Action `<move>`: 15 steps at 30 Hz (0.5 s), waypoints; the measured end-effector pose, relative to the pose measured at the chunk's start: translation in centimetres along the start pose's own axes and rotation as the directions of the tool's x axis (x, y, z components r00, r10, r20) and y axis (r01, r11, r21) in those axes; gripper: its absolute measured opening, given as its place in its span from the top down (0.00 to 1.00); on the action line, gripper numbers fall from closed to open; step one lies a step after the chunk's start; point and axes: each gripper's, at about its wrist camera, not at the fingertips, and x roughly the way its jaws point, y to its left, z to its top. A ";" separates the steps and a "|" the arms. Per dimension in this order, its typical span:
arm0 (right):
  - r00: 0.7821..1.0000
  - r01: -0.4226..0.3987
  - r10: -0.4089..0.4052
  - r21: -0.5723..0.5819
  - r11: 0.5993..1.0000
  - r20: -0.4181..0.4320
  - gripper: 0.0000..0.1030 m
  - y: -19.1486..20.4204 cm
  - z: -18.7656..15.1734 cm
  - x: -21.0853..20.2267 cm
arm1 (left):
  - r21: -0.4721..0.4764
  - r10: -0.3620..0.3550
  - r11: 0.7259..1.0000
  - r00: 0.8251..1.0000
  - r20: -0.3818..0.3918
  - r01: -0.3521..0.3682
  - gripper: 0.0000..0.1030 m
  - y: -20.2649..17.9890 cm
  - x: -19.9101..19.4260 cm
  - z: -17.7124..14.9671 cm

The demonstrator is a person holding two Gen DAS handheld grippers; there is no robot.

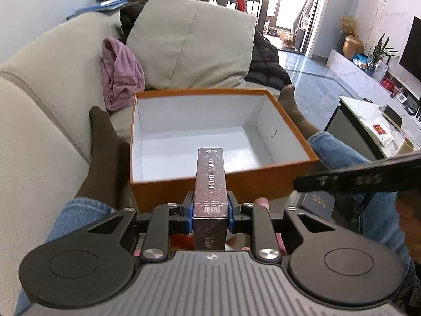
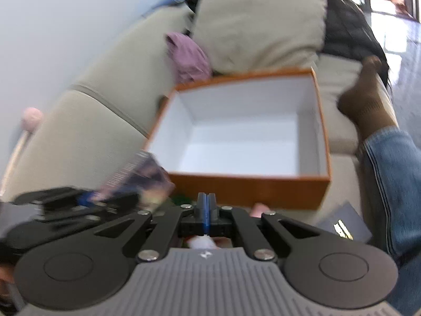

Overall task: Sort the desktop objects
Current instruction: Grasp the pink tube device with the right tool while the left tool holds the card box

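Note:
My left gripper [image 1: 209, 210] is shut on a dark purple "PHOTO CARD" box [image 1: 210, 181], held flat and pointing over the near wall of an open orange box [image 1: 223, 184] with a white, empty inside. In the right wrist view the orange box [image 2: 250, 187] lies just ahead, and the card box [image 2: 142, 176] in the left gripper shows blurred at the left. My right gripper [image 2: 206, 202] is shut with nothing between its blue pads, just short of the orange box's near wall.
The orange box rests on a beige sofa between the person's jeans-clad legs [image 1: 342, 152] and socked feet [image 2: 368, 105]. A purple cloth [image 1: 121, 73] and cushion [image 1: 192, 42] lie behind it. A dark booklet [image 2: 344, 226] lies at the right. A white table [image 1: 373, 123] stands far right.

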 end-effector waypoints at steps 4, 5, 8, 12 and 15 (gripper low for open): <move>0.994 0.018 -0.006 0.117 0.993 -0.107 0.92 -2.4 -1.8 2.8 | -0.012 -0.012 1.000 0.999 -0.038 0.012 0.75 0.5 1.0 -1.2; 0.994 0.066 -0.050 0.167 0.984 -0.097 0.88 -2.8 -2.2 3.3 | -0.015 -0.014 1.000 0.999 -0.046 0.013 0.75 0.7 1.3 -1.4; 0.989 0.081 -0.053 0.207 0.975 -0.136 0.65 -3.3 -3.5 4.8 | -0.026 -0.018 1.000 0.998 -0.062 0.017 0.75 1.1 1.8 -1.8; 0.979 0.109 -0.069 0.201 0.974 -0.194 0.61 -3.2 -3.8 6.7 | -0.030 -0.018 0.999 0.997 -0.069 0.015 0.75 1.4 1.9 -2.2; 0.967 0.149 -0.107 0.172 0.974 -0.232 0.60 -3.0 -4.5 8.3 | -0.030 -0.023 0.999 0.997 -0.080 0.021 0.75 1.3 2.1 -2.5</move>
